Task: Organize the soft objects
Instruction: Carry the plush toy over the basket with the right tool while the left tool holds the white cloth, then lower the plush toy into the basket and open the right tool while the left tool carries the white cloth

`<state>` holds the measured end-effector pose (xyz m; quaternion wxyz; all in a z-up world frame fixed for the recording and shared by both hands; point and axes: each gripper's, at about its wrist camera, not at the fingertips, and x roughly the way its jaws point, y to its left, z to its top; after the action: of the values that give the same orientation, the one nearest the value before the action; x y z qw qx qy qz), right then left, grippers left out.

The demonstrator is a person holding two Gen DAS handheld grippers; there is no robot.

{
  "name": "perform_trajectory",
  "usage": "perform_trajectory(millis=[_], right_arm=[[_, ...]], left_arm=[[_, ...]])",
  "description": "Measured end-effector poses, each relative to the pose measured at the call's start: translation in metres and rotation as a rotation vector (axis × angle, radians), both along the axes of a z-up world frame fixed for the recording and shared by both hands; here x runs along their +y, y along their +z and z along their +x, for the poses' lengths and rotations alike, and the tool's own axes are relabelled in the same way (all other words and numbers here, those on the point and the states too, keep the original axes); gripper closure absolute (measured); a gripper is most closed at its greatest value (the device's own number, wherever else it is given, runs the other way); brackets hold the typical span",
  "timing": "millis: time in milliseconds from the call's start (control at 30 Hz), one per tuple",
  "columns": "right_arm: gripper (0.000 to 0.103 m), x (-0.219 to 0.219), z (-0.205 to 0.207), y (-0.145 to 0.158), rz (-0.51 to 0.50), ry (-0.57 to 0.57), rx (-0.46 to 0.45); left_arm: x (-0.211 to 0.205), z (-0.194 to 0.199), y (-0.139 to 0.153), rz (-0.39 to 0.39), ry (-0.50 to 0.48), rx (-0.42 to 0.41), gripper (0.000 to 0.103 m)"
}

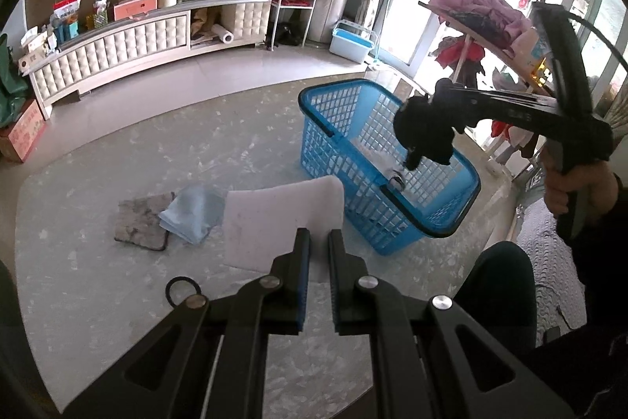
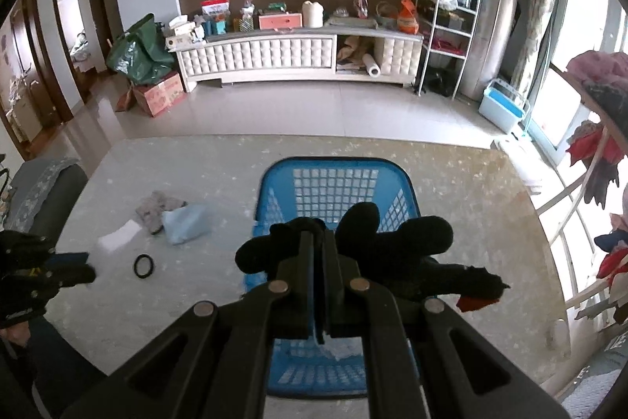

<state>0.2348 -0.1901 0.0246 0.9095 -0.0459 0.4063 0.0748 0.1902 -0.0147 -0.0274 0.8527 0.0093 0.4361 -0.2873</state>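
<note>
Over the blue basket (image 2: 337, 183), right gripper (image 2: 318, 238) fingers clamp a black plush toy (image 2: 392, 242), left gripper (image 1: 318, 242) fingers pinch a white foam sheet (image 1: 274, 214) above the counter (image 1: 117, 281); limp overhang risks snagging the rim.
</note>
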Motion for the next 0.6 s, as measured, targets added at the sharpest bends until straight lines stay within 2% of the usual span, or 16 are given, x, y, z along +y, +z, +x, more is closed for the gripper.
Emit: perform_trajectory(millis=[133, 433, 600], right_arm=[[0.100, -0.006, 0.016, -0.015, 0.028, -0.009, 0.040], [0.100, 0.001, 0.052, -0.072, 0.044, -0.005, 0.210], [0.100, -0.001, 0.062, -0.085, 0.031, -0.013, 0.274]], left_arm=[[-0.003, 0.007, -0.006, 0.001, 0.003, 0.016, 0.095], [-0.009, 0.025, -0.022, 0.013, 0.005, 0.046, 0.095], [-0.006, 0.030, -0.028, 0.007, 0.020, 0.063, 0.095]])
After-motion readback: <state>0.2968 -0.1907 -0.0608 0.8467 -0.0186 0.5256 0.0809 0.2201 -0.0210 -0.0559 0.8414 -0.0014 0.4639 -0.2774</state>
